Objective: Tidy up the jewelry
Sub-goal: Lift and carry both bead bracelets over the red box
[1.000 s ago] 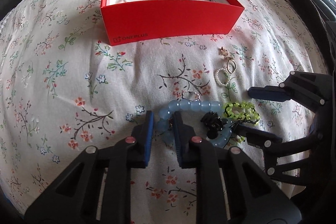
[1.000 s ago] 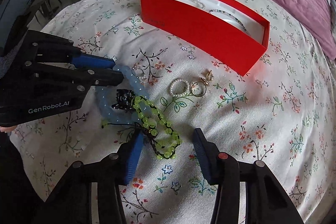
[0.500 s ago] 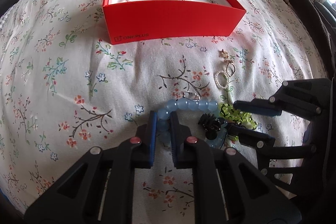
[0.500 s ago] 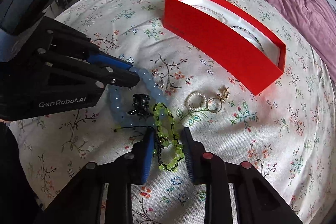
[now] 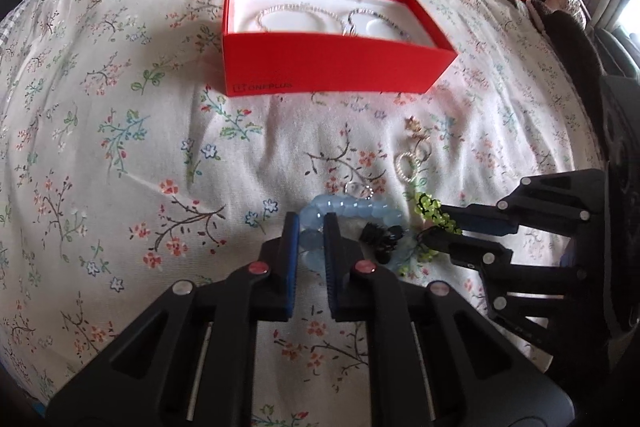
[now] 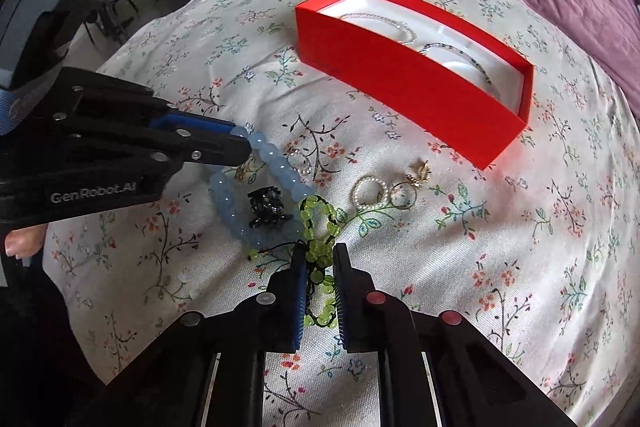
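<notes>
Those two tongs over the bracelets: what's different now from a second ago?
Both closed. The right tongs, wide open before, now pinch the green bead bracelet. The left tongs narrowed further onto the blue bead bracelet. Both views now show more of the bed. The red box, rings and black charm stayed put.

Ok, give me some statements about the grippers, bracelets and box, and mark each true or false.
1. The left gripper is closed on the blue bracelet. True.
2. The right gripper is closed on the pearl ring. False: it is closed on the green bracelet; the ring lies free on the bedspread.
3. The red box is empty. False: two chains lie inside.
4. A black clip sits inside the blue bracelet's loop. True.
5. The box has a lid on. False: it is open.
</notes>
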### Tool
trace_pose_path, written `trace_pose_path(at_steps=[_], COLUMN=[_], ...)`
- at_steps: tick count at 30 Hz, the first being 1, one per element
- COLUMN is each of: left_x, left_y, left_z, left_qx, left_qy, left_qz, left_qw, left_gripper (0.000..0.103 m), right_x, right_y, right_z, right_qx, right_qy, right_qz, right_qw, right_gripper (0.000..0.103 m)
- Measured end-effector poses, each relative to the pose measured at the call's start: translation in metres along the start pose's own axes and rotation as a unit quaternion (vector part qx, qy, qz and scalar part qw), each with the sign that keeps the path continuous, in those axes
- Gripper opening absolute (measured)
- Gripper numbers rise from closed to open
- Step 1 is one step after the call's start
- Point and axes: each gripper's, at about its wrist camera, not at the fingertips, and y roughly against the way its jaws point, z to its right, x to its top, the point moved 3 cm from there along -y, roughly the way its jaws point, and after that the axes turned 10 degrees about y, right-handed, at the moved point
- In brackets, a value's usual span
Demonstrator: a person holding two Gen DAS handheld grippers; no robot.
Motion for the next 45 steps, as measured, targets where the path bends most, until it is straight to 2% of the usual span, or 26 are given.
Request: trace_pose_path(at_steps=[9, 20, 31, 38, 45], left_x=[0.001, 0.013, 0.039, 0.059, 0.077], left_y=[0.037, 0.059, 0.075, 0.072, 0.071], left_z=[0.009, 0.032, 0.038, 0.034, 0.03], left_qx=[-0.038, -0.056, -0.051, -0.03, -0.028], left_qy=[-0.002, 0.0, 0.015, 0.031, 0.047], left_qz=[0.03, 0.054, 0.089, 0.107, 0.128], left_qw=[0.9988, 0.9969, 0.9946, 0.9933, 0.9902], left_gripper=[0.013, 0.013, 0.013, 0.013, 0.013], right_x=[0.003, 0.014, 0.032, 0.041, 0.048], right_y=[0.021, 0.045, 0.073, 0.075, 0.075], right_z=[0.004, 0.008, 0.025, 0.046, 0.075], right_qx=[-0.006, -0.012, -0.017, -0.031, -0.045], right_qy=[-0.019, -0.043, -0.093, -0.129, -0.168], right_qz=[0.008, 0.031, 0.062, 0.071, 0.084], right_qw=[1.0, 0.999, 0.994, 0.989, 0.981], right_gripper=[0.013, 0.013, 0.013, 0.013, 0.013])
